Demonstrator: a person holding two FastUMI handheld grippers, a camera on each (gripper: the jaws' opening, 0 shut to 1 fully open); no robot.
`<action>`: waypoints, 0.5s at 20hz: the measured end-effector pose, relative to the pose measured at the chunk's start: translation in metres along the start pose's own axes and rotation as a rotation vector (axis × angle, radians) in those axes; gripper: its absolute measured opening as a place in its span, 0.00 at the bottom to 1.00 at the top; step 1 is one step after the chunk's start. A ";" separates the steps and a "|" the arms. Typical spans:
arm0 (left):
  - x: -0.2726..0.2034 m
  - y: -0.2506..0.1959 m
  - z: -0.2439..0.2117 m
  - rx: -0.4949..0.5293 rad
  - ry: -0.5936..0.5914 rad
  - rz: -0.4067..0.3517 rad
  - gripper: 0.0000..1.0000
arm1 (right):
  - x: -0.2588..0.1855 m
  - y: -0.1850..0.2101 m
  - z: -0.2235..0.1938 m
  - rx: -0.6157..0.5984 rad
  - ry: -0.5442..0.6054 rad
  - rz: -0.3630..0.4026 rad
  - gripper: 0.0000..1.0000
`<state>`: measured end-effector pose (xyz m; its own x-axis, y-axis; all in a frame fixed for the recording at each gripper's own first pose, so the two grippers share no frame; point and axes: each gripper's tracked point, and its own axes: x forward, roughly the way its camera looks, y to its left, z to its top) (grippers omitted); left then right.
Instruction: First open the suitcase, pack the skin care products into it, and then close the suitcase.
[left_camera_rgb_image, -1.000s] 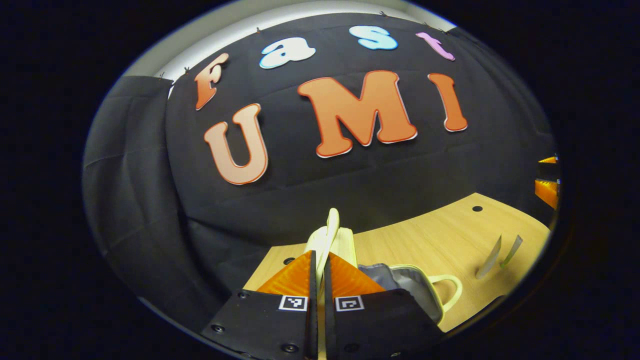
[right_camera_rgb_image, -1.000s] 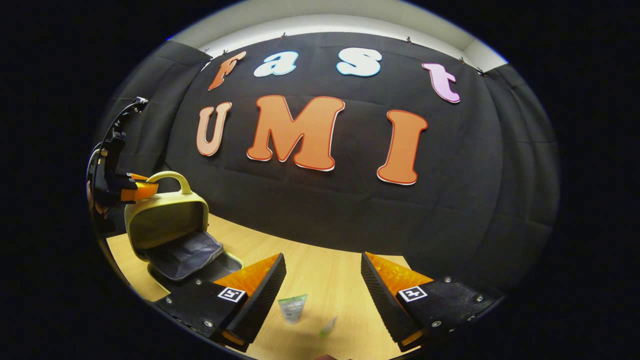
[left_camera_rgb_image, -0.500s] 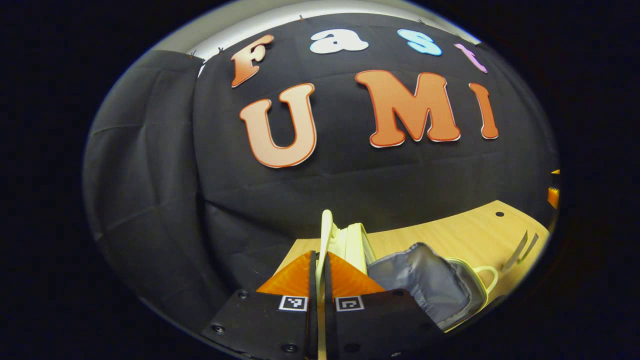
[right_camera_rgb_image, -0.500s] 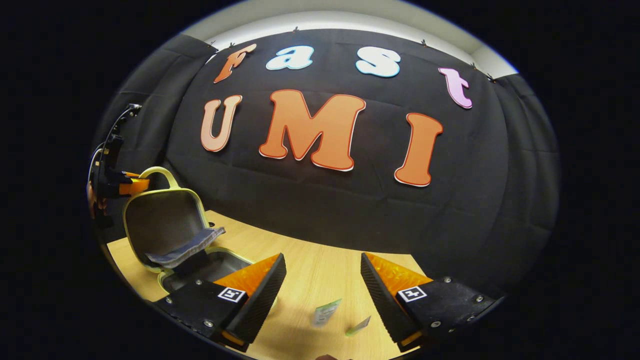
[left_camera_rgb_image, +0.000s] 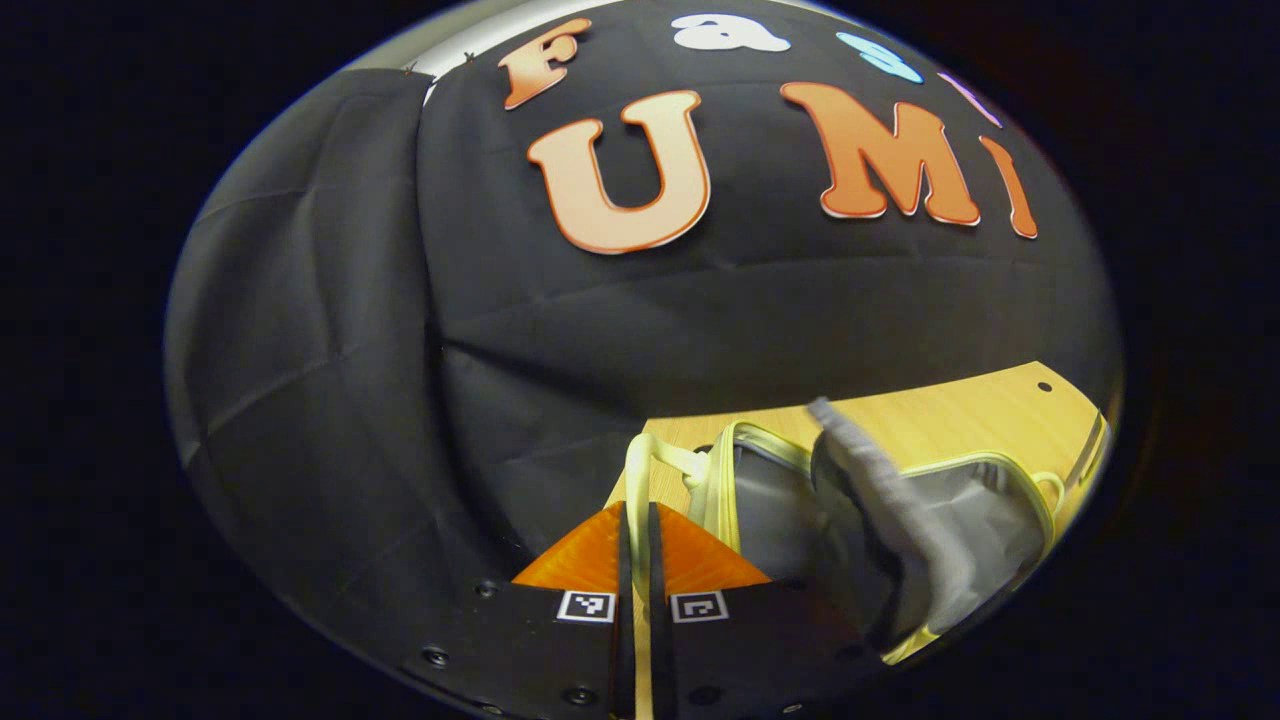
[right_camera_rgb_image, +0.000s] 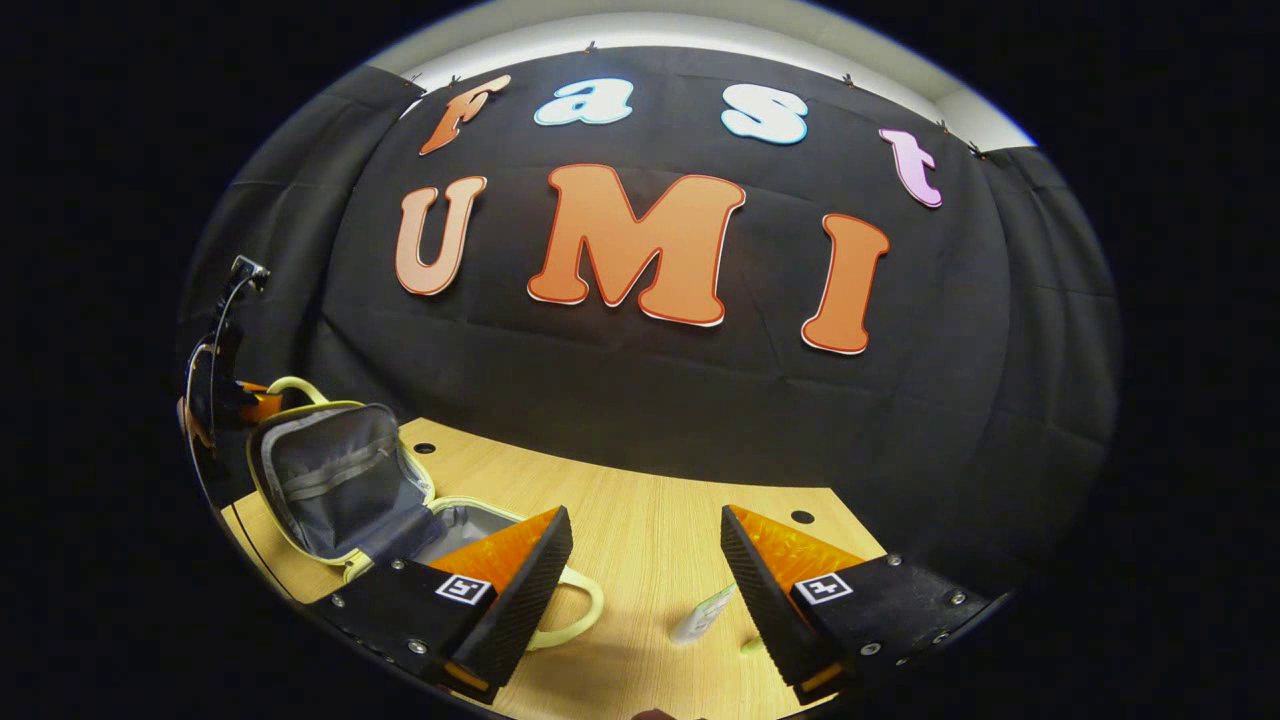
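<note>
Suitcase lies open, lid tilted back, handle pinched by left tongs.

A recording booth, not a home: black cloth wall draped behind a bare wooden bench, pale ceiling strip above.

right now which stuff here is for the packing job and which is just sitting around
For the job:
- suitcase, open, lid up
- lid handle, left gripper shut on it
- tube on the table, by the right gripper, which is open
- second small item beside it, too hidden to name

Just there:
- table
- holes in the table
</note>
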<state>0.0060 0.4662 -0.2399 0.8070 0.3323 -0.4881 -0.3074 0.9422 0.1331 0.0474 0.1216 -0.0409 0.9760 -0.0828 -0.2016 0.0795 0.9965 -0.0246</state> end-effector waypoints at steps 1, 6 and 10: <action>0.006 0.007 -0.013 -0.008 0.020 0.002 0.06 | -0.001 0.003 -0.002 -0.001 0.007 -0.005 0.94; 0.026 0.031 -0.058 -0.017 0.099 0.049 0.07 | -0.013 0.002 -0.012 -0.012 0.037 -0.037 0.94; 0.016 0.027 -0.041 -0.019 0.036 0.045 0.13 | -0.017 -0.008 -0.013 -0.003 0.037 -0.059 0.94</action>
<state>-0.0094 0.4953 -0.2794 0.7738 0.3719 -0.5128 -0.3527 0.9254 0.1388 0.0272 0.1151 -0.0497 0.9614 -0.1419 -0.2358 0.1361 0.9899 -0.0408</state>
